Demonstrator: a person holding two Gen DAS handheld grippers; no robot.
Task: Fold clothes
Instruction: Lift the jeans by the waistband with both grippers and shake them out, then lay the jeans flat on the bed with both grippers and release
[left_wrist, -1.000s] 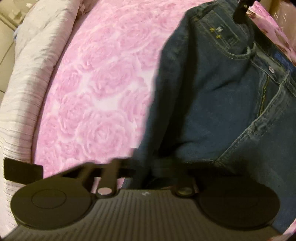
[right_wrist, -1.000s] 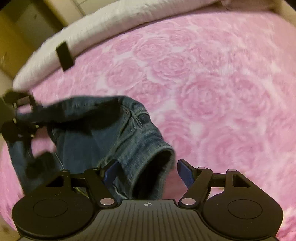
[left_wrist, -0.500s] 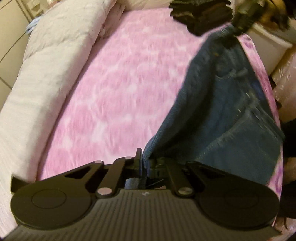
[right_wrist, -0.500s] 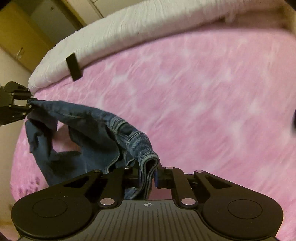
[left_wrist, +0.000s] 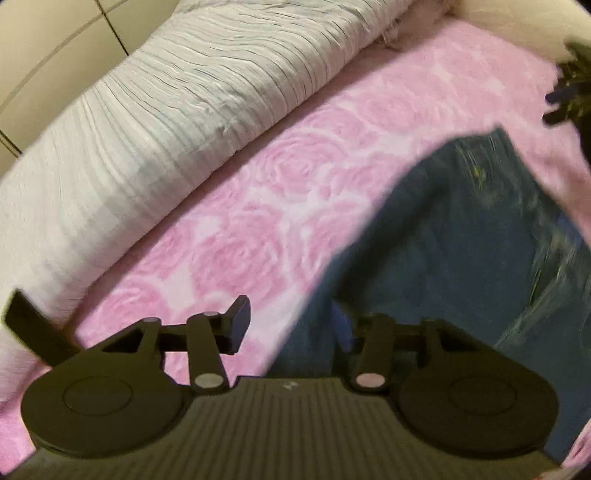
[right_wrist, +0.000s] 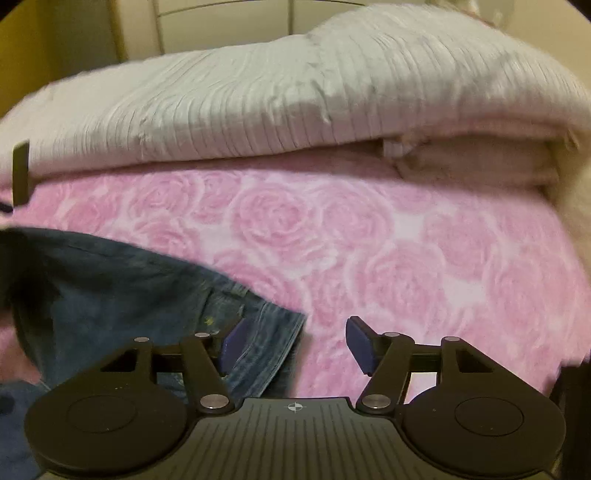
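Denim, dark blue, is spread on the pink rose-patterned bedspread (right_wrist: 388, 236): these are the jeans (left_wrist: 461, 240) I am folding, blurred in both views. From my left wrist camera they lie on the right side of the picture, their edge running down to my left gripper (left_wrist: 291, 325). Its jaws have just been opening and now stand apart; the left pad is over the pink cover, the right pad over the denim, and nothing is pinched between them. From my right wrist camera the jeans sit low on the left, a stitched hem corner reaching under the left pad of my right gripper (right_wrist: 295, 343). Those jaws have also just been opening and stand wide, with the hem's edge and bare pink cover in the gap, neither pad pressing on cloth. A ribbed white quilt (right_wrist: 258, 103) is bunched along the far side of the bed.
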